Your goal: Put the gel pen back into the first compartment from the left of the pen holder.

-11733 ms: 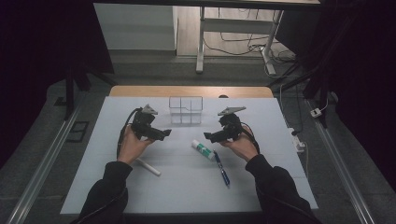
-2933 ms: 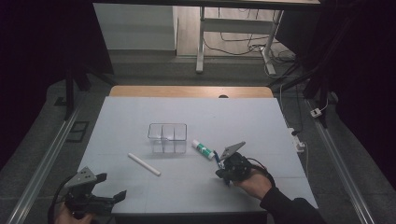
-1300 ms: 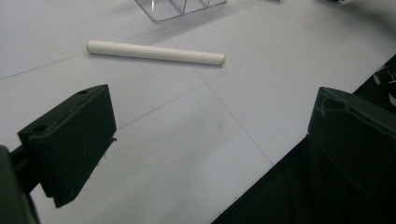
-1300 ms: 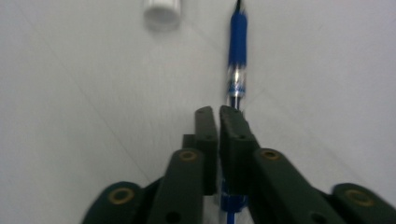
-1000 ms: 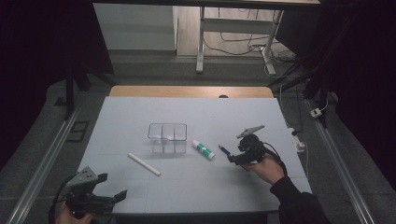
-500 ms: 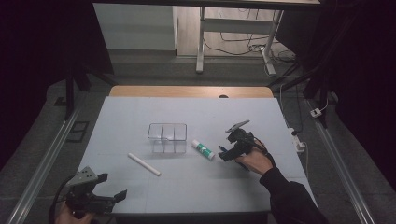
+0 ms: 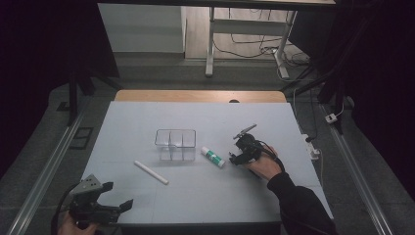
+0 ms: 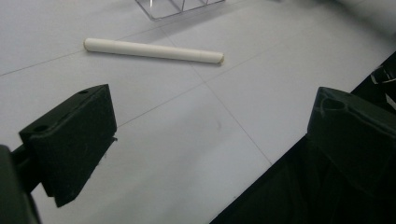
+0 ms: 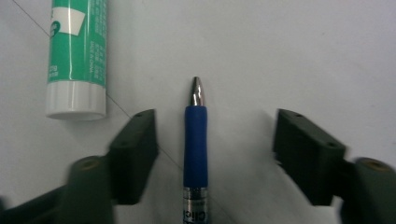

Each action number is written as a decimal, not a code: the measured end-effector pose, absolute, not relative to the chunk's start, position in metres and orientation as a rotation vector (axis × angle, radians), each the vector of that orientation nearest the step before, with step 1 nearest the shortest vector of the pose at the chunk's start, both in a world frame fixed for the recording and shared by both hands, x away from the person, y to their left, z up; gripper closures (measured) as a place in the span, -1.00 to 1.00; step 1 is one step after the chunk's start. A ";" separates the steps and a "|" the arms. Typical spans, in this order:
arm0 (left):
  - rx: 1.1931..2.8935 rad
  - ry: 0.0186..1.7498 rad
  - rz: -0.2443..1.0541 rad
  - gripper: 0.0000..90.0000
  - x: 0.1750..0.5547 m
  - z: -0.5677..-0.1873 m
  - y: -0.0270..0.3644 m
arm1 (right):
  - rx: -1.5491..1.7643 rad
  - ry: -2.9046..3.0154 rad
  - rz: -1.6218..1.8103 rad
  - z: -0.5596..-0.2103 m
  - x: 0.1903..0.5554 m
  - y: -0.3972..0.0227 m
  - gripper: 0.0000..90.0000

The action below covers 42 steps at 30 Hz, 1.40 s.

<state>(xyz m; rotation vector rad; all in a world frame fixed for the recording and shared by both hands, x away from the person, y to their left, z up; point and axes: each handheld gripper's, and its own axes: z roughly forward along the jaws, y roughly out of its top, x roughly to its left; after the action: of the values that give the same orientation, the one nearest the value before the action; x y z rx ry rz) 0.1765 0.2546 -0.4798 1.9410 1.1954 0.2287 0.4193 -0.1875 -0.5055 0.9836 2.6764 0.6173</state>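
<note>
1. Straddling a blue pen [image 9: 195, 144] that lies on the pale worktop [image 7: 205, 117], the right gripper [image 7: 237, 155] has its jaws spread, one on each side of the pen's grip, neither touching it; the metal tip points to 12 o'clock in the right gripper view.
2. A green-and-white glue stick [image 9: 74, 56] lies at 10 o'clock from the pen tip in that view, apart from the pen.
3. In the high view, the glue stick [image 7: 213, 156] lies between the right gripper and a clear compartment box [image 7: 175, 143] near the worktop's centre.
4. A white cylindrical stick [image 7: 151, 172] lies at 7 o'clock from the box.
5. The left gripper [image 7: 120, 205], at 7 o'clock by the worktop's near edge, has its jaws spread and holds nothing; the white stick [image 8: 153, 50] lies ahead of it.
</note>
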 end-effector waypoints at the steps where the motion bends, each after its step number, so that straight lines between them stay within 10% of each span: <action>1: 1.942 1.195 0.231 -0.96 0.176 -0.480 0.254 | 0.976 2.689 0.620 -0.505 0.419 -0.188 0.05; 7: 1.944 1.195 0.231 -0.96 0.176 -0.480 0.254 | 0.974 2.729 0.612 -0.502 0.416 -0.186 0.74; 42: 1.944 1.190 0.223 -0.95 0.177 -0.480 0.254 | 0.876 2.519 1.211 -0.435 0.394 -0.185 0.79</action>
<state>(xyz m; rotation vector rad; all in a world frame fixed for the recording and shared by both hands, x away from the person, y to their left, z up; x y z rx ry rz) 0.1766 0.2544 -0.4798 1.9438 1.1896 0.2234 0.3937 -0.1850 -0.4354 0.8759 2.5186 1.2111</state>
